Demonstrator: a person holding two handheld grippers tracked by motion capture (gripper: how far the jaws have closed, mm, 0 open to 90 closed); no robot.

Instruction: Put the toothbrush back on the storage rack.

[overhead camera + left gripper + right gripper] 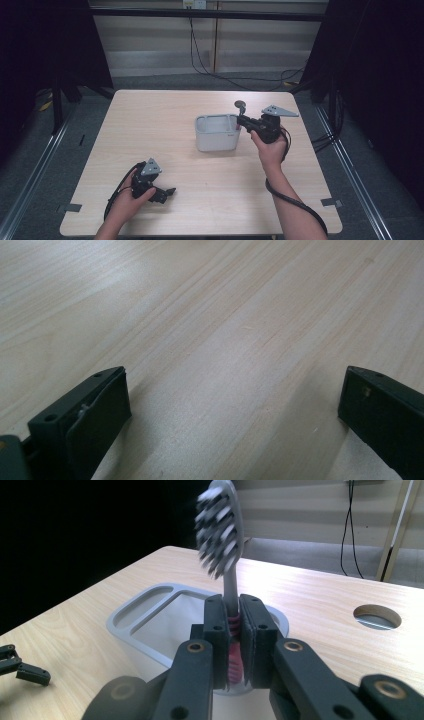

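Clamping toothbrush (pixel 222 535), right fingers (pixel 235 630) hide its handle; left fingers (pixel 100 415) gape empty.

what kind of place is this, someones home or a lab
Most likely a lab or recording studio, not a home. A bare wooden table stands alone between black curtains, cables trail across the grey floor, and the person works with a hand-held right gripper clamping a toothbrush over a grey holder.
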